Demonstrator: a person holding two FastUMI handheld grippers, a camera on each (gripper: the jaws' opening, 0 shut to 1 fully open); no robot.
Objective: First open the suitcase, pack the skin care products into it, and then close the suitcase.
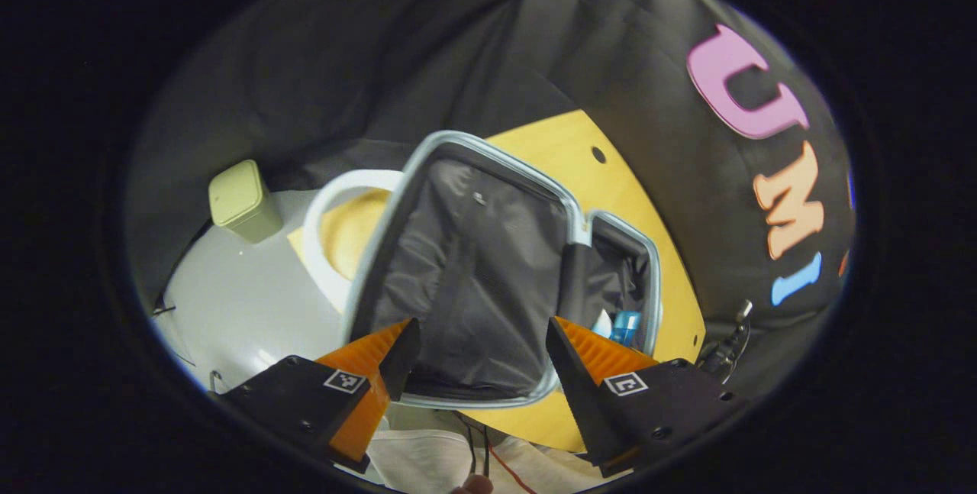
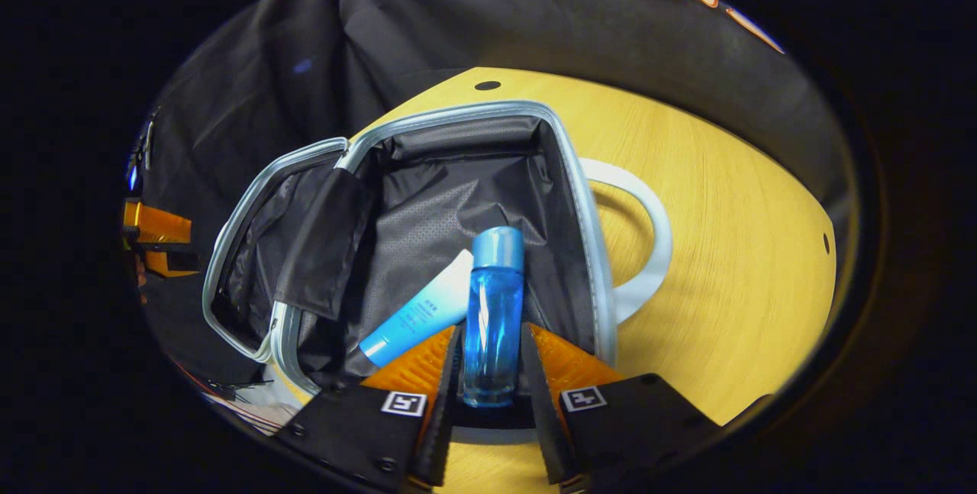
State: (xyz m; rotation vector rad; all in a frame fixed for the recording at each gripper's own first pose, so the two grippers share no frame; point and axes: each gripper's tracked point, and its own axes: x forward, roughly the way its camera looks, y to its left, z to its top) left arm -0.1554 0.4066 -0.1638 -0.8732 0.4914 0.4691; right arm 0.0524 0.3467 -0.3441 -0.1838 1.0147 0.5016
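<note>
Left gripper view: the left gripper (image 1: 482, 356) is hanging released, fingers spread wide, nothing between them. The suitcase (image 1: 488, 265) is lying open on the yellow table (image 1: 611, 181), straight ahead at 12 o'clock. Its dark-lined lid half is facing the camera; the deeper half sits toward 2 o'clock, with the tops of a white tube (image 1: 603, 324) and a blue bottle (image 1: 626, 324) peeking over its rim. A pale green bin (image 1: 243, 202) is standing off at 10 o'clock.

Right gripper view: the right gripper (image 2: 492, 360) is grasping the blue bottle (image 2: 492, 311), both fingers pressing its lower body. The bottle's long axis is running along the fingers, cap toward 12 o'clock, over the open compartment of the suitcase (image 2: 458, 196). The tube (image 2: 420, 314) is lying inside, slanting from 8 to 1 o'clock, touching the bottle's left side.

Judgement: the right hand is the nearer one; the bottle looks ready to be let go in the compartment. Closing will then mean swinging the lid half over from 9 o'clock.
</note>
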